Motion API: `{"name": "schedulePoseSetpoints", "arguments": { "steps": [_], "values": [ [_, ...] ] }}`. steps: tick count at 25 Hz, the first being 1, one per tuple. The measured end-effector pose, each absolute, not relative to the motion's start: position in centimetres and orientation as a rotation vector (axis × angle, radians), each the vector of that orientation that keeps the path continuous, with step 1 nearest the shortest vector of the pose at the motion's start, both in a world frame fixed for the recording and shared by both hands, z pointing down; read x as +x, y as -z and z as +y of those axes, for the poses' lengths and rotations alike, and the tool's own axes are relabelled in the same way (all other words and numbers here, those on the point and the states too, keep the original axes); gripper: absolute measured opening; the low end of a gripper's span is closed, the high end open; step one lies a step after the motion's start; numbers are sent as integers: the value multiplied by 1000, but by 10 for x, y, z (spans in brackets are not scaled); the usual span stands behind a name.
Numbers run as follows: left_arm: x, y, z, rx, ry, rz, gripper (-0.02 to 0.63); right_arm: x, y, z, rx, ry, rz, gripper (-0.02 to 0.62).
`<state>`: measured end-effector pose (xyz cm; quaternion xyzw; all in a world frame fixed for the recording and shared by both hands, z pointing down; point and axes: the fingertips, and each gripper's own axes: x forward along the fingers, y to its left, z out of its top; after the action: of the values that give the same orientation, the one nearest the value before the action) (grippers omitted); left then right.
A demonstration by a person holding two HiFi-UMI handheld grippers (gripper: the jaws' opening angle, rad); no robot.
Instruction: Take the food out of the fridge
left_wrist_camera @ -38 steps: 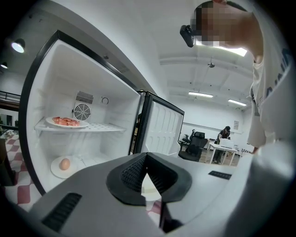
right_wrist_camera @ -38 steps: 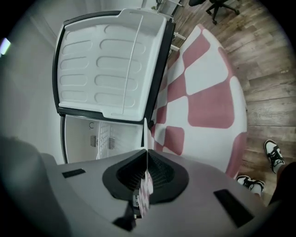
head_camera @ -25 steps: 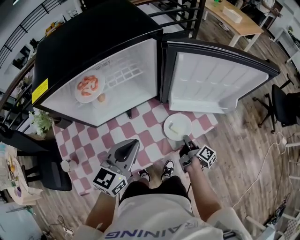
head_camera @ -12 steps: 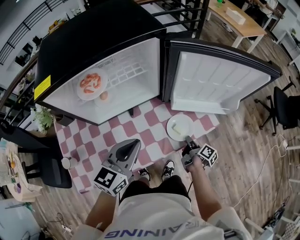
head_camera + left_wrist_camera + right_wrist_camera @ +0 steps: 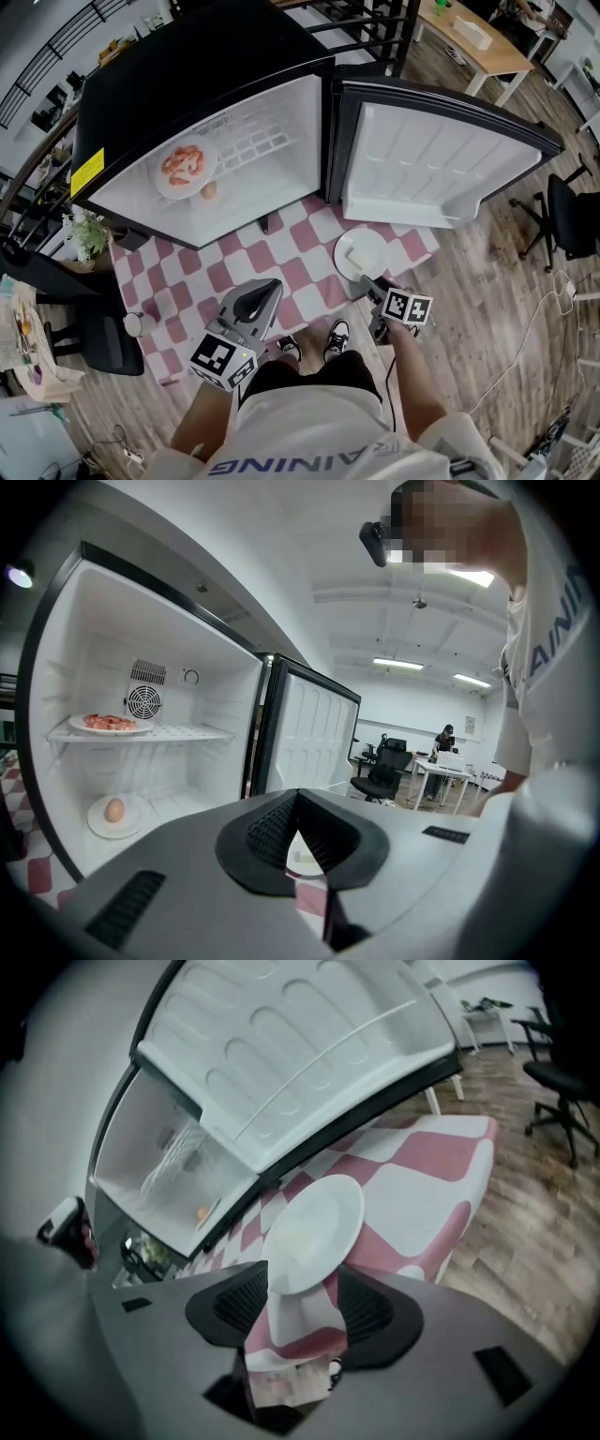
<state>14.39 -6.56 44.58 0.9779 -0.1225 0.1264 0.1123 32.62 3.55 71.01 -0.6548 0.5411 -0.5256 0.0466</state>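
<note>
Fridge (image 5: 187, 75) stands with its door (image 5: 441, 159) swung wide to the right, inside fully in view. Two food items are in there. The shrimp plate (image 5: 185, 169) sits on the wire shelf at the left; in the left gripper view it is the shrimp plate (image 5: 110, 724) up on that shelf. Below it the egg (image 5: 208, 190) rests on a small saucer (image 5: 94, 819) on the fridge floor, seen as the egg (image 5: 114, 809) in the left gripper view.

A white plate (image 5: 361, 254) is out of the fridge, lying flat on the checked mat (image 5: 281, 253) on the wooden floor, just in front of the door. There is a pale bit of food (image 5: 352, 254) on it; I can't tell what it is.

My right gripper (image 5: 375, 286) is angled down at the near rim of that plate. Its jaws are opening, well apart. In the right gripper view the white plate (image 5: 314, 1232) has its near edge showing in the gap of the right gripper (image 5: 302, 1302), and the pads are not pressing on it.

My left gripper (image 5: 265, 286) is held low over the mat, pointing at the open fridge and well short of it. In its own view the left gripper (image 5: 298, 803) has its jaws together at the tips, nothing in them.
</note>
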Motion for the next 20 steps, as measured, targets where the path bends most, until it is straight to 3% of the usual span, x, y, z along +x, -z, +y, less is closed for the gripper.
{"name": "schedulePoseSetpoints", "arguments": {
  "steps": [9,10,11,12,13,20],
  "values": [
    [139,-448,-67,2870,-382,-387,8,316,-724,52,-2199,1685,1983,238],
    [138,-447,-67,2871,-380,-392,8,319,-722,55,-2235,1688,1958,222],
    [137,-447,-68,2872,-377,-397,8,325,-719,57,-2287,1669,1937,160],
    [137,-445,-69,2873,-372,-403,8,329,-713,58,-2337,1634,1927,55],
    [136,-443,-69,2875,-365,-411,8,332,-706,56,-2362,1588,1933,32],
    [111,-424,-81,2875,-301,-548,8,313,-624,-1,-2191,1263,2113,25]
  ]
}}
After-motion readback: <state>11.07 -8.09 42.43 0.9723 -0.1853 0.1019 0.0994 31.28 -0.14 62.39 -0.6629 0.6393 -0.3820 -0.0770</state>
